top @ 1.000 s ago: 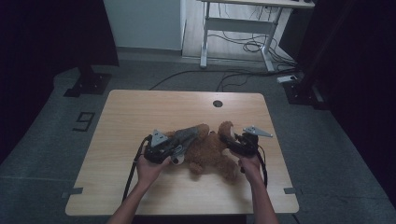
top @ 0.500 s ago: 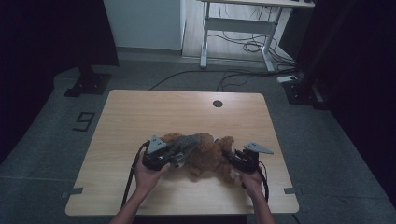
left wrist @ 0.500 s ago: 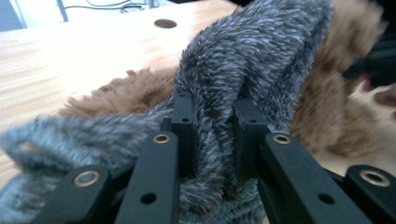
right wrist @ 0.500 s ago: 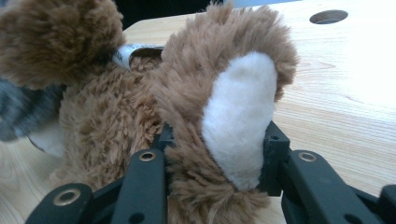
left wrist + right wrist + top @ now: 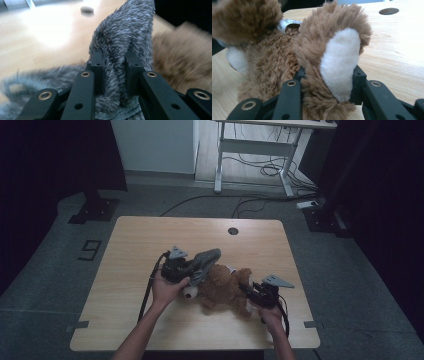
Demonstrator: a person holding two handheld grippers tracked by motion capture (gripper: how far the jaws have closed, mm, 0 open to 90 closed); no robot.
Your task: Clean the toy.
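**Grippers clamping both soft pieces: paw on the right, grey fabric on the left**

Right gripper (image 5: pixel 327 82), nearest your side of the table, is squeezing down on the brown teddy bear (image 5: pixel 227 287) at one paw (image 5: pixel 339 62), the one with the cream pad; its jaws have just been closing, and the plush is bulging between the pads. Left gripper (image 5: pixel 113 67) is pinching a fold of the grey fuzzy cloth (image 5: pixel 204 262), jaws nearly together with only fabric between them. It looks like a small garment, though you cannot tell which kind.

Handling, as a judgement: both things are looking light, soft and floppy, nothing fragile. You are getting easy bite on the pile, but it compresses and can creep out under a pull, so keep taking limbs near the body and cloth by a doubled fold or hem, not loose fur.

Bear is lying flat on the wooden table (image 5: pixel 150 235), at the near middle, between your hands. Its long axis is running roughly across the table, head end toward the left gripper, legs toward the right. Grey cloth is draping over the bear's head end, rising up and away from you toward the table's far edge. Farther off, a round cable hole (image 5: pixel 232 230) is sitting near that edge.
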